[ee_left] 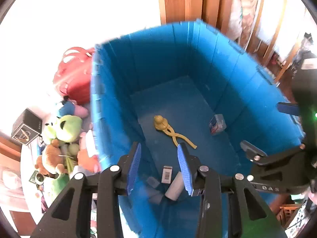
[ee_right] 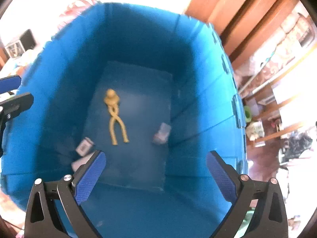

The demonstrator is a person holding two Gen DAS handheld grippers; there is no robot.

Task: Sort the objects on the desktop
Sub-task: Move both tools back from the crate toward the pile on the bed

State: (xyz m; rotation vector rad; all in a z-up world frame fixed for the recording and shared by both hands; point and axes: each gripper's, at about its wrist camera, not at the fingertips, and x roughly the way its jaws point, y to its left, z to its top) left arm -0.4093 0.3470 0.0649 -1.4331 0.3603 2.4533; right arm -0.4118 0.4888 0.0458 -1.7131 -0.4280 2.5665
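A deep blue bin (ee_left: 158, 59) fills both views, and both grippers hang above its mouth, pointing down into it. On its floor lie yellow duck-headed tongs (ee_left: 168, 129) (ee_right: 115, 115), a small clear packet (ee_left: 217, 124) (ee_right: 162, 132), a barcode-labelled box (ee_left: 167, 174) (ee_right: 84, 146) and a whitish tube (ee_left: 174, 188). My left gripper (ee_left: 160, 145) shows a narrow gap between its blue pads, with nothing in it. My right gripper (ee_right: 156, 154) is spread wide and empty. It also shows at the right of the left wrist view as the right gripper (ee_left: 263, 125).
Left of the bin are a heap of plush toys (ee_left: 63, 127), a red bag (ee_left: 75, 73) and a black box (ee_left: 26, 128). Wooden furniture (ee_left: 184, 0) rises behind the bin. Cluttered shelves (ee_right: 277, 79) stand on its right.
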